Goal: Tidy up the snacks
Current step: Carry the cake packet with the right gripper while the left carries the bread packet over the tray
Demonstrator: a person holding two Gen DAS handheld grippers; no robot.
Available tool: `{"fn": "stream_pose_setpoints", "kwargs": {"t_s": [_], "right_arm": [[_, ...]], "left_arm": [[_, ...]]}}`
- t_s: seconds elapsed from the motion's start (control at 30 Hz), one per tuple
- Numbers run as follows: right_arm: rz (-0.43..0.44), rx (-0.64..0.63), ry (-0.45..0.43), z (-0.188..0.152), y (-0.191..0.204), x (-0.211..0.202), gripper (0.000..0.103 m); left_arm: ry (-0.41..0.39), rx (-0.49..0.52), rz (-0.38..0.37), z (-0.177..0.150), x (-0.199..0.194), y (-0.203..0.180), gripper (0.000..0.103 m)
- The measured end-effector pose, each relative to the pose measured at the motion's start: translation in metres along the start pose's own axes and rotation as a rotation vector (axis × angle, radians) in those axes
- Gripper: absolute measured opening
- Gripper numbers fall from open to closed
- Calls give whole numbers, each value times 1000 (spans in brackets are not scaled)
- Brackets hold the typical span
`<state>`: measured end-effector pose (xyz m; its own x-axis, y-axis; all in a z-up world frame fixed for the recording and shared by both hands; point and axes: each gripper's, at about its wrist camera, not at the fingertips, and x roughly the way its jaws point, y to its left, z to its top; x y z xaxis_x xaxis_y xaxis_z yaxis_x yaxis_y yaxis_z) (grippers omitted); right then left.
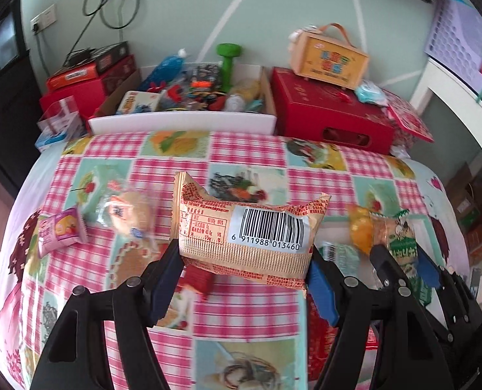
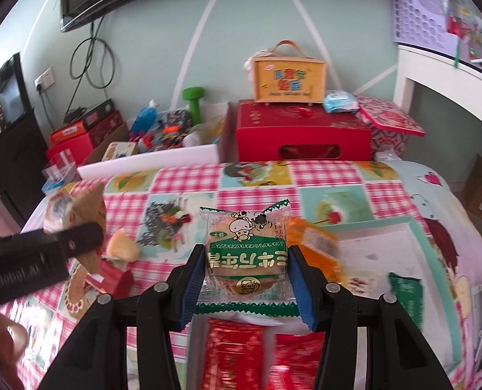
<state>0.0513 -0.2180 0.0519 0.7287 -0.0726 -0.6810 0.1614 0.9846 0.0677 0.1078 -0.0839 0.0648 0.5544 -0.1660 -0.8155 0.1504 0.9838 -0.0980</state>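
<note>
My left gripper (image 1: 242,253) is shut on a tan snack packet with a barcode (image 1: 247,227), held above the checked tablecloth (image 1: 247,152). My right gripper (image 2: 246,266) is shut on a green-edged clear packet of round biscuits (image 2: 246,243); it also shows at the right of the left wrist view (image 1: 400,243). On the cloth lie a pink packet (image 1: 59,230), a clear-wrapped bun (image 1: 133,214), an orange packet (image 2: 319,243), a green packet (image 2: 405,295) and red packets (image 2: 237,354) under the right gripper.
Behind the table stand a white-fronted box of mixed items (image 1: 182,97), a red gift box (image 1: 332,113) with an orange carry case (image 1: 328,58) on top, and red boxes at the left (image 1: 78,87). A white shelf (image 2: 442,91) stands at the right.
</note>
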Motion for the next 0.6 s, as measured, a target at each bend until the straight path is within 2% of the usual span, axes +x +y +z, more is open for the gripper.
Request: {"fn": "stream_pose_setpoints", "kwargs": {"t_s": [0.37,0.6], "right_arm": [[-131,123,-7,-2,-83,-12,53],[-162,191,14,-9,-119,-13,53]], "left_arm": [[34,99,-69,-11,9,-66,73],[53,141,-100,-20,19,-98,73]]}}
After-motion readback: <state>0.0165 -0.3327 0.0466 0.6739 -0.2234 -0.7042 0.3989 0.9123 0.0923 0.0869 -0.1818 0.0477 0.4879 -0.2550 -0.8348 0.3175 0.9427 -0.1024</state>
